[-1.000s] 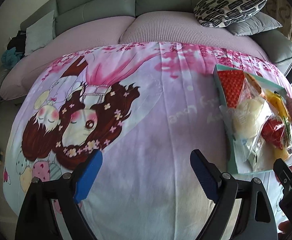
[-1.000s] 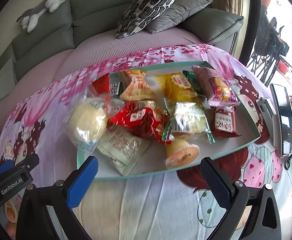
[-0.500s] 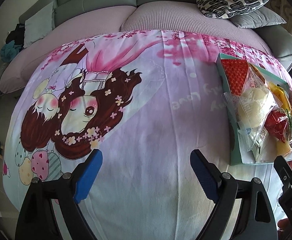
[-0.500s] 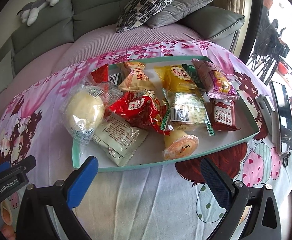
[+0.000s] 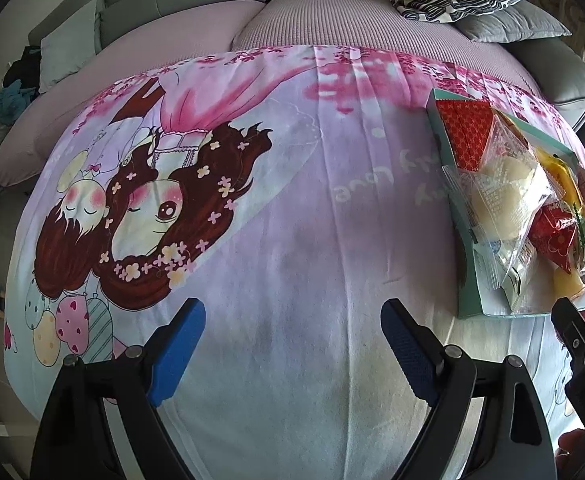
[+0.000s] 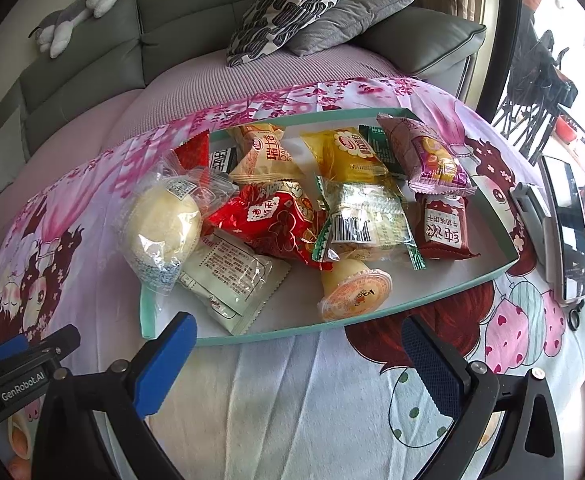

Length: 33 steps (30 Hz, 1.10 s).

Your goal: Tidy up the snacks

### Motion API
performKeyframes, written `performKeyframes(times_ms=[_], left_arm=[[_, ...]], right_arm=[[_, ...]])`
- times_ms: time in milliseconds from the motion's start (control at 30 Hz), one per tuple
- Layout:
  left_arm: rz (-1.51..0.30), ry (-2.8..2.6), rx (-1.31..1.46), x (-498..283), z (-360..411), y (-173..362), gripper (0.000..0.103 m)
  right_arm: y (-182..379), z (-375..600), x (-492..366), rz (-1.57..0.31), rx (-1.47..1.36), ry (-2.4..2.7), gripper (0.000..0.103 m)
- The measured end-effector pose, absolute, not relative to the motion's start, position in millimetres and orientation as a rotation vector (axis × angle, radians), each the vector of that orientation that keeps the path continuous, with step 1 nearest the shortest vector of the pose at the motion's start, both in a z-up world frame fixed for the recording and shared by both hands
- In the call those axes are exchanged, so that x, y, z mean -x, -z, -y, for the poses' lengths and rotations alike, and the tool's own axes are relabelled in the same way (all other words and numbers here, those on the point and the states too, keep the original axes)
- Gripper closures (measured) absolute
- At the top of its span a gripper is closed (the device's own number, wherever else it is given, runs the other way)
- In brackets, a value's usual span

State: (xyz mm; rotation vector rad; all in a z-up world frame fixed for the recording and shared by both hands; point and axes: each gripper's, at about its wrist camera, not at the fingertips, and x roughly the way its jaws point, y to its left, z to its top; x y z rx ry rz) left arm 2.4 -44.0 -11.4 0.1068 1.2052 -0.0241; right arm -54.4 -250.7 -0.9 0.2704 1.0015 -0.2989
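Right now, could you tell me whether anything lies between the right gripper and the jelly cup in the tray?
Only the tray's low front rim crosses the path. The right gripper is open and empty, and the jelly cup lies just behind that rim with nothing on top.

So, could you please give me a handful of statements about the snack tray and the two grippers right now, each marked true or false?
1. Both the left gripper and the right gripper are open and hold nothing. True.
2. The orange-lidded jelly cup stands upright. False: it lies on its side.
3. The round bun in clear wrap overhangs the left end of the teal tray. True.
4. The snacks lie sorted in neat rows. False: they overlap in a loose pile.
5. A patterned cushion rests on the sofa behind. True.
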Motion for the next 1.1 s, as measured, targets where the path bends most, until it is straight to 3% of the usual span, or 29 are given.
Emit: performKeyframes(times_ms=[1100], left_arm=[[-1.213, 0.041, -0.129, -0.8, 49.5, 16.6, 0.013]], right_arm=[[3.9, 258.2, 55.8, -1.000, -0.322, 0.310, 0.000]])
